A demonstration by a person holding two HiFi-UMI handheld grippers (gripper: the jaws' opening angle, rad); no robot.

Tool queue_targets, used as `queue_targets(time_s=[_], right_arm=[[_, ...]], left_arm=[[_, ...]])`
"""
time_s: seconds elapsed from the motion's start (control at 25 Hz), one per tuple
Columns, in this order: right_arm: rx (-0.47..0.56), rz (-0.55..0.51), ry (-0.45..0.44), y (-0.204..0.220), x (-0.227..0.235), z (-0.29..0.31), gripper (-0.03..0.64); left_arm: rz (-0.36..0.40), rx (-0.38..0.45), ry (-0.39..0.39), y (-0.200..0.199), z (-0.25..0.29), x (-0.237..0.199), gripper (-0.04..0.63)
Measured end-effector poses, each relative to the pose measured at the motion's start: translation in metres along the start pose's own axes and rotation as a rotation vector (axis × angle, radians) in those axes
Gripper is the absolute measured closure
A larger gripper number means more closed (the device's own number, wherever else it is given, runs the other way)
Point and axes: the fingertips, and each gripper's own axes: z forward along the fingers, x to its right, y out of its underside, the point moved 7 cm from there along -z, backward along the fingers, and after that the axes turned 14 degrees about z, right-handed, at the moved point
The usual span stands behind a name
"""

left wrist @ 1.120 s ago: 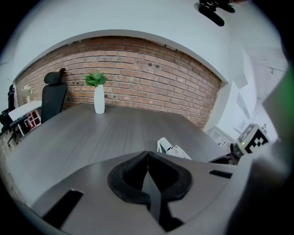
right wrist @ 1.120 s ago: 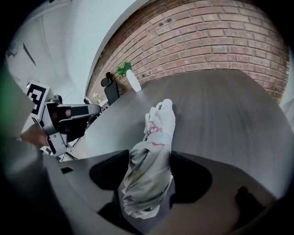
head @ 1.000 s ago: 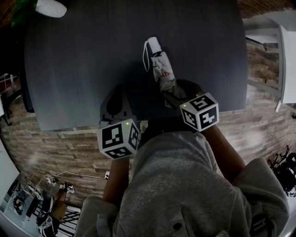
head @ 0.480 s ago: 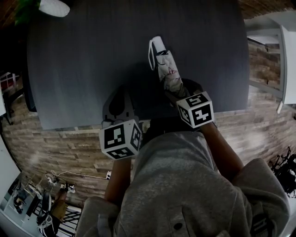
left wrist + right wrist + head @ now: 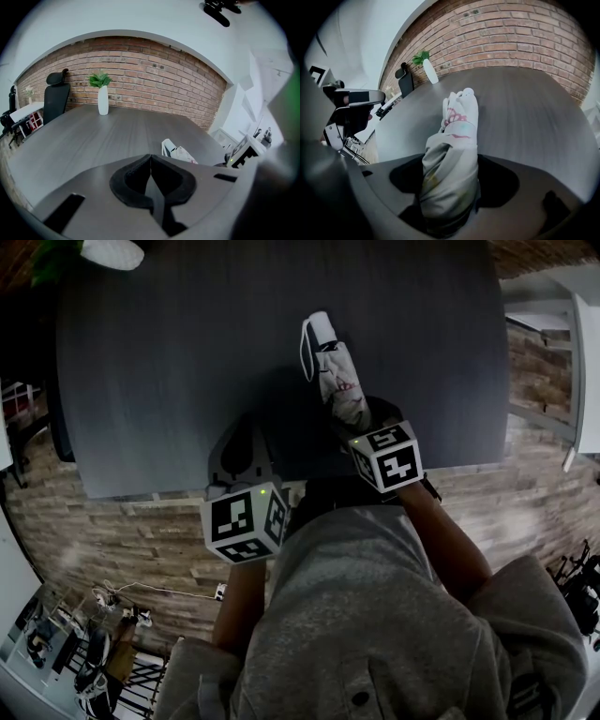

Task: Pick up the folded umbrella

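Observation:
The folded umbrella [image 5: 333, 371], pale with a red pattern and a white wrist loop, lies on the dark table [image 5: 169, 352] and points away from me. My right gripper [image 5: 359, 423] stands over its near end. In the right gripper view the umbrella [image 5: 459, 122] runs up between the jaws of the right gripper [image 5: 452, 187], which stand wide apart, and I see no squeeze on the fabric. My left gripper [image 5: 247, 435] hovers at the table's near edge, left of the umbrella, with nothing in it. In its own view the left gripper [image 5: 151, 161] has its jaws pressed together, and the umbrella [image 5: 180, 152] shows to the right.
A white vase with a green plant [image 5: 111, 251] stands at the table's far left corner. A black office chair [image 5: 55, 96] sits beyond it by the brick wall. White furniture [image 5: 581, 362] is off the table's right side. The floor is pale wood-look planks.
My right gripper has sunk and slid further along the umbrella's near end, so more of the umbrella lies between its jaws. The left gripper has stayed put.

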Motion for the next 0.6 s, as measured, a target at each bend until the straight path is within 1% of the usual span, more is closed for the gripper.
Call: queue_targets(time_s=[0.08,0.16,0.36,0.48,0.6], right_arm=[[0.040,-0.033,0.012,0.001,-0.004,0.003,0.318],[0.059,-0.065,0.027,0.001,-0.007,0.007,0.318],[0.089,-0.089,0.033,0.002,-0.007,0.005,0.318],[0.077,-0.108,0.039,0.001,-0.007,0.005,0.319],[0.043,-0.116,0.024,0.001,-0.006,0.004,0.328]], left_arm=[[0.000,0.000,0.002,0.001,0.000,-0.001,0.581],[0.002,-0.002,0.004,0.002,0.000,-0.002,0.581],[0.003,-0.001,0.013,0.001,0.000,0.005,0.581],[0.010,0.009,0.025,-0.002,0.000,0.008,0.581],[0.019,0.024,0.037,-0.005,-0.005,0.013,0.581]])
